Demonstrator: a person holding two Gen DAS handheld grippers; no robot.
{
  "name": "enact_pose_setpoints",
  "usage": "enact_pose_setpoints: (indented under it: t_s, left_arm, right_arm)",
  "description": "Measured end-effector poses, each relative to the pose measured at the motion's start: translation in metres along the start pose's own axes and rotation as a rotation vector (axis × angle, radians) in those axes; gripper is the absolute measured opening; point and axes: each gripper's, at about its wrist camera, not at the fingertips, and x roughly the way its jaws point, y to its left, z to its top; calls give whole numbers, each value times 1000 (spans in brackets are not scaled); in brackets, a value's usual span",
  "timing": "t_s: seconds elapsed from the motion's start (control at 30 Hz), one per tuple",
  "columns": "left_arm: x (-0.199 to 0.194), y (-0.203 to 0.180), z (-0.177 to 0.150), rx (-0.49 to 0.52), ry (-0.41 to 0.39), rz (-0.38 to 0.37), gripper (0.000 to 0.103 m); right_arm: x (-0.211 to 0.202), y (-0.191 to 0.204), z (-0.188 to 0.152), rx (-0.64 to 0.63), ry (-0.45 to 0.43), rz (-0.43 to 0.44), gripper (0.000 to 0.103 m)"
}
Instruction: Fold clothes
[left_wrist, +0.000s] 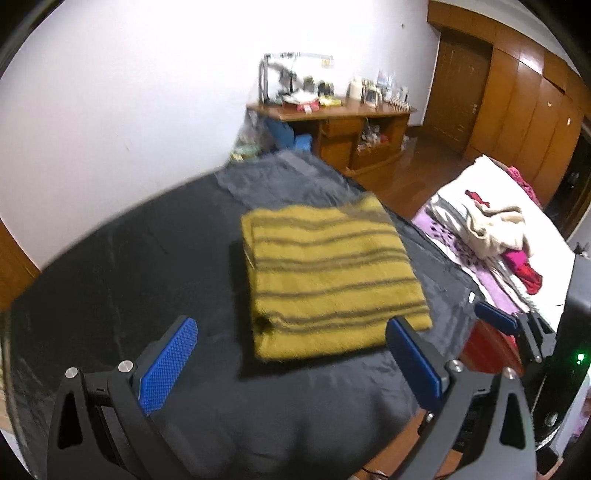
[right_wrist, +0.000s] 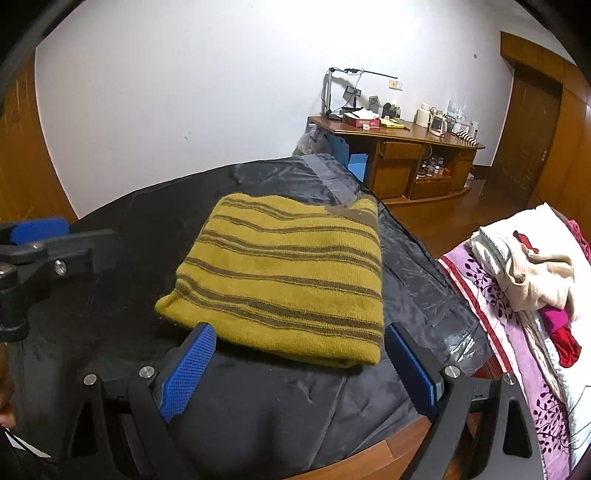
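Nearest the lens, the left gripper (left_wrist: 291, 328) had its blue-padded fingers (left_wrist: 168, 365) spread wide with nothing between them, poised over the near edge of a desk (left_wrist: 110, 266) draped in a black cover. The right gripper (right_wrist: 300, 339) was likewise wide open and empty, its fingers (right_wrist: 186, 373) just short of the sweater's front edge. The yellow striped sweater (left_wrist: 328, 277) lay folded into a neat rectangle on the cover, toward the desk's right side. Behind stood a white wall (left_wrist: 147, 92), a wooden cabinet (right_wrist: 402, 162) cluttered with small things on top, and wooden wardrobe doors (left_wrist: 517, 110). To the right, a bed (right_wrist: 517, 354) carried a loose heap of clothes (right_wrist: 535, 288).
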Motion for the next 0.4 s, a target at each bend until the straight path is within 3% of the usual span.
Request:
enact_pose_setpoints:
  t_s: [0.13,0.4]
  left_arm:
    - [-5,1,1,14,-17,-3,102]
    - [2,6,1,13,41,-33,102]
  right_arm:
    - [-2,-1,2,6,-9,-9,95]
    - [-7,0,11,8,-36,-21,95]
